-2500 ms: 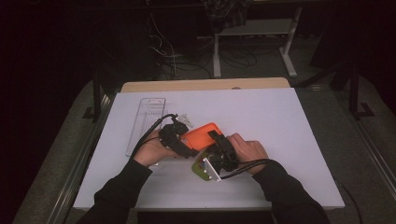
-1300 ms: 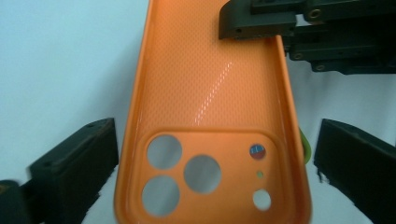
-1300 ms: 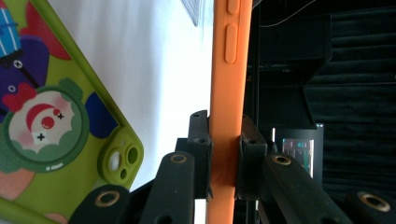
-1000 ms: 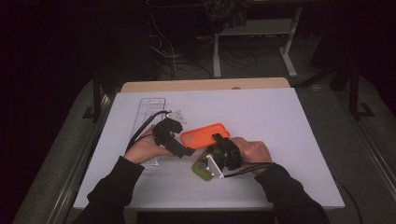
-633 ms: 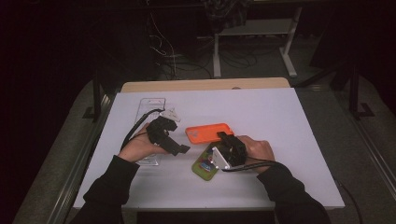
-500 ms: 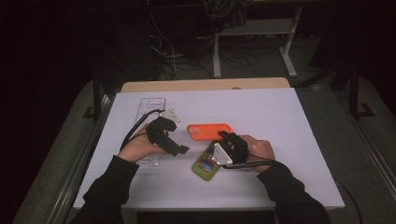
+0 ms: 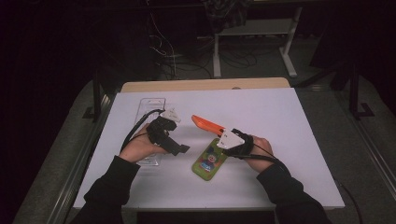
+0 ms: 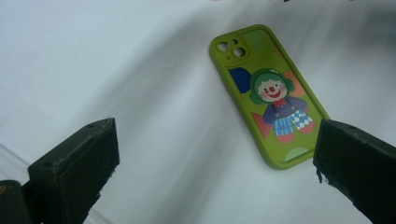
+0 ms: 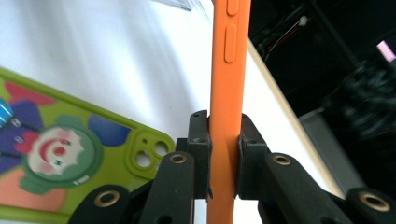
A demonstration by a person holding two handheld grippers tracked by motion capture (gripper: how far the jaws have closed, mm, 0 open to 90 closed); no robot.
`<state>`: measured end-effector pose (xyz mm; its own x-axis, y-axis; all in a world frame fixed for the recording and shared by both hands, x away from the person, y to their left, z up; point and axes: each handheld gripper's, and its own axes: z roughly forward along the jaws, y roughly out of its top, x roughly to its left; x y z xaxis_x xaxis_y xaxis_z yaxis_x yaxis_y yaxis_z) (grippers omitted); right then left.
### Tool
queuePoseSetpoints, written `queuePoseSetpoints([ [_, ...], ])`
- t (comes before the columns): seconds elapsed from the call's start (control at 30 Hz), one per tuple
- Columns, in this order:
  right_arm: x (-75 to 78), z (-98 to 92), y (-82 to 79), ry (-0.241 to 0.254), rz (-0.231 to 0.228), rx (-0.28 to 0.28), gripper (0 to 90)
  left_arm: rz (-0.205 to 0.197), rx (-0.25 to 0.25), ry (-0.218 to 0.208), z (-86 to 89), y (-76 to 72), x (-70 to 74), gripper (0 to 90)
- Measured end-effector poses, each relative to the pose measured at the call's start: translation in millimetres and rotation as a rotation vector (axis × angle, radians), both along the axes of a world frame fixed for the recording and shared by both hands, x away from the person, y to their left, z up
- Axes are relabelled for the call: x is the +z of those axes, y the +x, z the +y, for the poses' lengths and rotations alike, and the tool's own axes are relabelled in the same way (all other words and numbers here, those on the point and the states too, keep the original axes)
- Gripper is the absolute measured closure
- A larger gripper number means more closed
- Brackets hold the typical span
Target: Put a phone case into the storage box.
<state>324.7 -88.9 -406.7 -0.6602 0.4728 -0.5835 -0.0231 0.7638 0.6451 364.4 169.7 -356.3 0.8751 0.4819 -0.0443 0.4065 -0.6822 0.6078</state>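
Orange case (image 7: 208,124): silicone phone case, clamped edge-on in the right gripper (image 7: 227,136); lifted off the table (image 7: 303,140) and tilted, far end pointing up-left in the high view. Side buttons show along its edge in the right gripper view (image 9: 229,42).
Right gripper: jaws together on the orange case's lower edge, pads pressing both faces; held in the person's right hand (image 7: 258,150).
Green case (image 7: 209,159): lies flat on the table just below the orange case, clown print and camera cut-out facing up; also seen in the left gripper view (image 8: 268,95), untouched.
Left gripper (image 7: 180,148): jaws wide apart, nothing between them, hovering left of the green case and aimed toward it.
Clear tray (image 7: 152,105): transparent piece at the left of the table, partly under the left hand (image 7: 140,147).
Progress (judgement): orange case picked up and separated from the green one; where it goes is not evident; green case not yet handled.
Hard to make out: clear tray's shape and contents; whether either case holds a phone; room beyond the table is dark.
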Motion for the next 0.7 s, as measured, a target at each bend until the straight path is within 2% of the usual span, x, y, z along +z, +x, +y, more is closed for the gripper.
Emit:
queuePoseSetpoints([
  [0.23,4.4,-4.9,6.1,0.150,0.145,-0.035,77.8,-0.003,0.014,-0.017,-0.9,-1.0,-0.2,0.0],
  [0.5,6.9,-12.7,15.0,0.286,0.273,-0.064,77.8,-0.002,0.031,-0.035,-1.3,-1.0,-1.2,0.0],
  [0.57,7.5,-14.0,15.8,0.344,0.330,-0.084,77.8,0.001,0.026,-0.030,-0.9,-0.6,-0.7,0.0],
  [0.7,6.8,-19.6,21.7,0.406,0.394,-0.088,77.9,-0.002,0.033,-0.044,-0.1,0.2,-0.6,1.9],
])
